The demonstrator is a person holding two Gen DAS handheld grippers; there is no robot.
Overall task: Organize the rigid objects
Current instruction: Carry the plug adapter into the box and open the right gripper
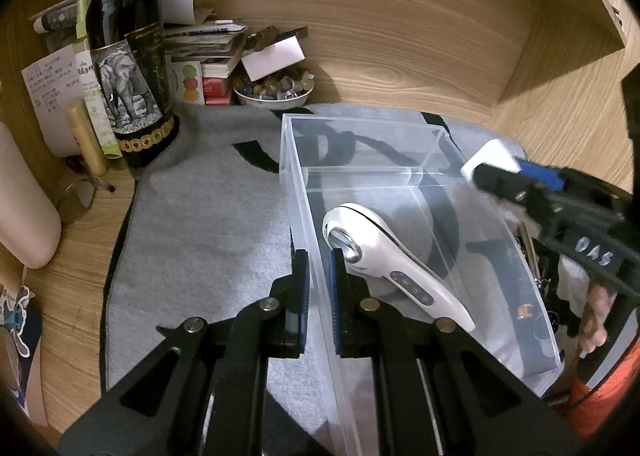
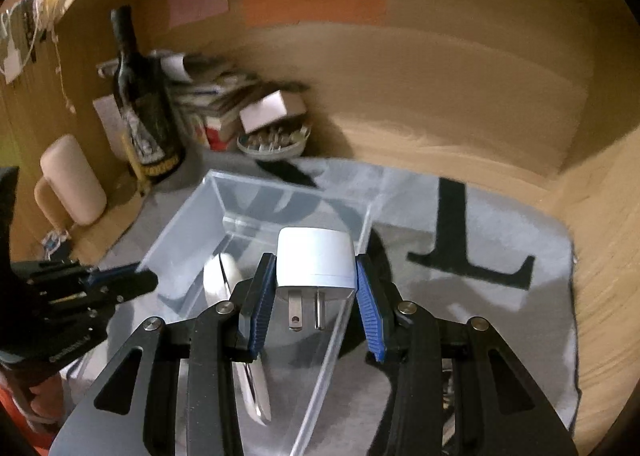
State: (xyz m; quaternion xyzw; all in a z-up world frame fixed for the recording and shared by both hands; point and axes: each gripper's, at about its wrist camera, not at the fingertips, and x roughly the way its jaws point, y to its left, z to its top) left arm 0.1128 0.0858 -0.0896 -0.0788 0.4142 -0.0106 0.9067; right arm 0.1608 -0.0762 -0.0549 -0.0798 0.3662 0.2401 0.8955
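Observation:
A clear plastic box [image 1: 360,144] stands on a grey mat [image 1: 208,224]. A white handheld device [image 1: 384,256] with a metal head lies inside it. My left gripper [image 1: 318,276] is shut on the box's left wall, one finger on each side. My right gripper [image 2: 316,276] is shut on a white plug adapter [image 2: 316,256] with its two prongs facing the camera, held above the box's right wall [image 2: 344,316]. In the left wrist view the adapter [image 1: 490,156] hangs over the box's right side. The left gripper [image 2: 120,280] shows at the left of the right wrist view.
A dark wine bottle [image 1: 128,56] stands at the mat's far left corner. Beside it are a bowl of small stones [image 1: 274,90], stacked papers and boxes [image 1: 208,52], and a beige cylinder [image 1: 28,208]. Wooden walls enclose the back and the right.

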